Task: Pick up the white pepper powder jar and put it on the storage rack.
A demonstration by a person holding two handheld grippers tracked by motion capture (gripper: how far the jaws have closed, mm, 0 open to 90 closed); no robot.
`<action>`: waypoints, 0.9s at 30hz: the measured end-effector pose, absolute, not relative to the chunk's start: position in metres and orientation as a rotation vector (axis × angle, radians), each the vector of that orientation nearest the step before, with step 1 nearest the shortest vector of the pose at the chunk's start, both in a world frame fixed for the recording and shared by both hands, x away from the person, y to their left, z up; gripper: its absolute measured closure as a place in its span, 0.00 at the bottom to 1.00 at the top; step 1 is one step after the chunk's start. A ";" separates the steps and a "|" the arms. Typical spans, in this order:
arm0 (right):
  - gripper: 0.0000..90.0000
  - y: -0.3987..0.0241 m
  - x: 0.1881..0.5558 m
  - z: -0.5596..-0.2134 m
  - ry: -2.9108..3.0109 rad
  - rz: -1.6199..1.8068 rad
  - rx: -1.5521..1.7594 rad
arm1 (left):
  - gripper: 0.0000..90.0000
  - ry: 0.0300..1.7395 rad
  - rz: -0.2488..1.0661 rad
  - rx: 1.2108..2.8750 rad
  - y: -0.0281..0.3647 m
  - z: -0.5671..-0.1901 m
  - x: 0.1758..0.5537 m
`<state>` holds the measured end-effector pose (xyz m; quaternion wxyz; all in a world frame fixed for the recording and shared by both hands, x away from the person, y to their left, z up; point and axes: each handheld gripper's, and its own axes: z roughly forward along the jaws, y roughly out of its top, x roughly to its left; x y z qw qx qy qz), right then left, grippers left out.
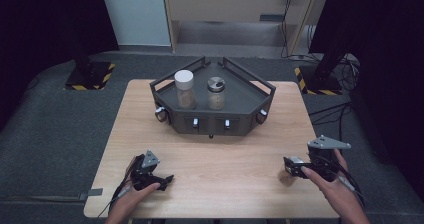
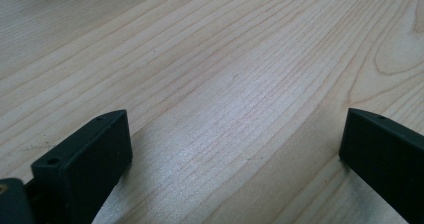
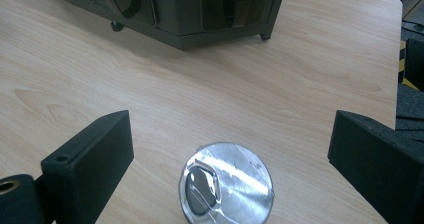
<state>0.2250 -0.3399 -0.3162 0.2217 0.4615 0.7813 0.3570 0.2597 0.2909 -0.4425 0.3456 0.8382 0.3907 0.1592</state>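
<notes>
The right gripper [image 3: 227,154] stands apart around a silver-lidded jar [image 3: 226,183], cut off at the frame's bottom edge. The left gripper [image 2: 235,149] gapes over bare table [image 2: 225,59]. In the high view the jar [image 1: 287,177] is a blur at lower right.

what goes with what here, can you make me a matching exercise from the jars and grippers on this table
Things:
1. white-lidded jar
2. silver-lidded jar on the rack
3. silver-lidded jar on the table
4. left gripper

Places or states:
a. between the right gripper's open jaws
b. right side of the dark rack
c. open over bare wood
d. left side of the dark rack

Pairs: 1-d, 2-b, 3-a, 4-c
</notes>
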 end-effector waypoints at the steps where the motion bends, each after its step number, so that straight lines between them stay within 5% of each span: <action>1: 0.05 -0.341 0.223 -0.317 2.156 0.989 1.278 | 0.00 1.014 0.413 2.176 0.291 -0.442 0.260; 27: 0.04 -0.353 0.200 -0.338 2.150 1.000 1.317 | 0.00 1.015 0.413 2.176 0.291 -0.442 0.260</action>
